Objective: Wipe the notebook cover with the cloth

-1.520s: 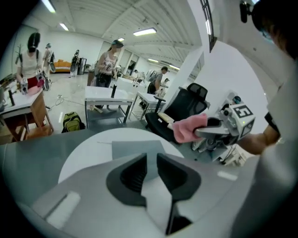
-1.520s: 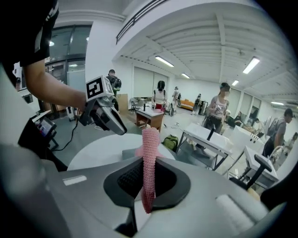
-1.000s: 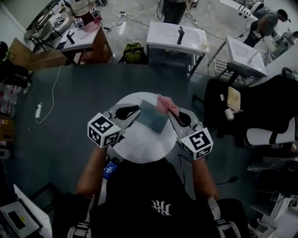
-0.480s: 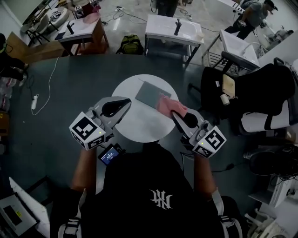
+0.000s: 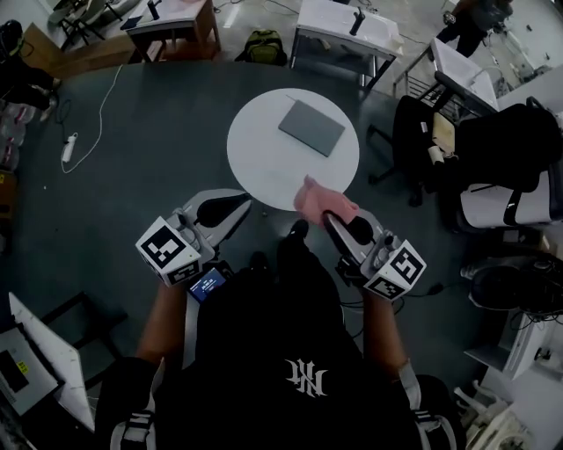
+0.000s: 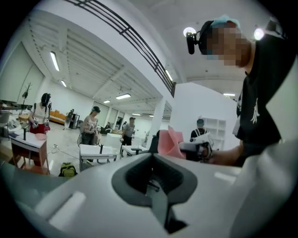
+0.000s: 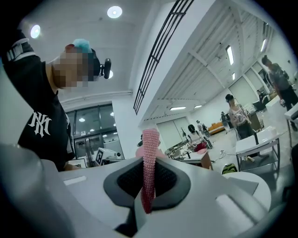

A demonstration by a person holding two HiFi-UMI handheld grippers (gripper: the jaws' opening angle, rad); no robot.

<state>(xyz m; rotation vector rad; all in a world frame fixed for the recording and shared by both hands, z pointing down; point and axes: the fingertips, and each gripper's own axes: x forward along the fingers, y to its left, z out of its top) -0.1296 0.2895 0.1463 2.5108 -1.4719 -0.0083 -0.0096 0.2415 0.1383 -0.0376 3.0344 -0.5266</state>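
A grey notebook (image 5: 311, 127) lies flat on the far part of the round white table (image 5: 264, 163). Both grippers are held back from the table, near my body. My right gripper (image 5: 331, 217) is shut on a pink cloth (image 5: 321, 201) that sticks up at the table's near edge, well short of the notebook. In the right gripper view the cloth (image 7: 149, 162) stands clamped between the right gripper's (image 7: 147, 193) jaws. My left gripper (image 5: 239, 209) hangs left of the table's near edge. In its own view the left gripper (image 6: 156, 190) is shut with nothing in it.
A black office chair (image 5: 506, 145) stands right of the table. White desks (image 5: 345, 25) and a green backpack (image 5: 265, 46) are beyond it. A white cable (image 5: 92, 110) runs over the dark floor at left. Several people stand in the hall behind.
I have backed away from the table. Both grippers came off it toward me, and the pink cloth left the notebook in the right gripper.
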